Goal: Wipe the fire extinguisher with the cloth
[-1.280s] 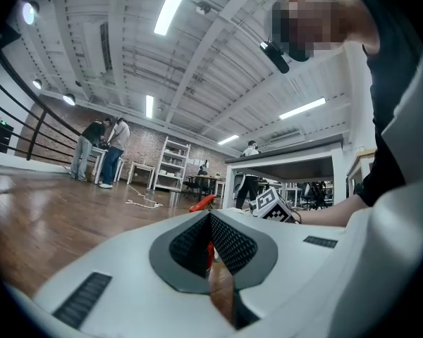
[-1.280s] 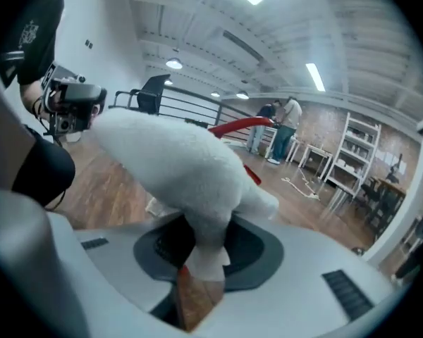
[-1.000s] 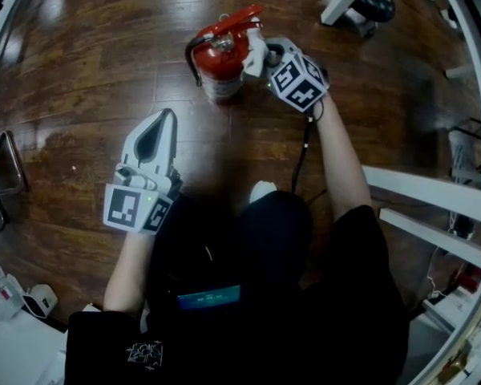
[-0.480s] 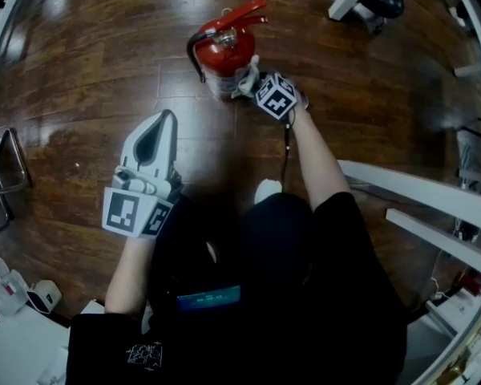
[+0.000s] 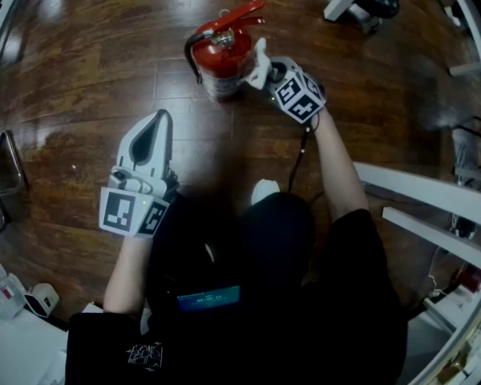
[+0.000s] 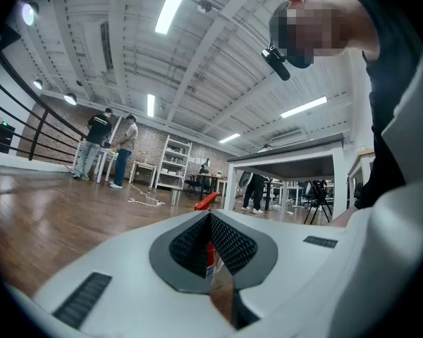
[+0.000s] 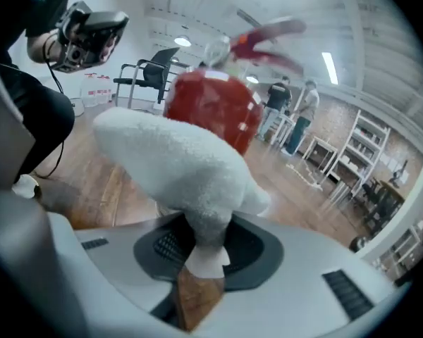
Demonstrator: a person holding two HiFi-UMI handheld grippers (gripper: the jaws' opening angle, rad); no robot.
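Since half a second ago, the right hand-held gripper has gone higher along the right side of the fire extinguisher. It is clenched on the white cloth, which lies against the upper part of the red body. The extinguisher stands upright on the wooden floor. The left hand-held gripper stays well apart, nearer to the person, with its jaw tips closed together and nothing between them.

No lettering anywhere is clear enough to read.
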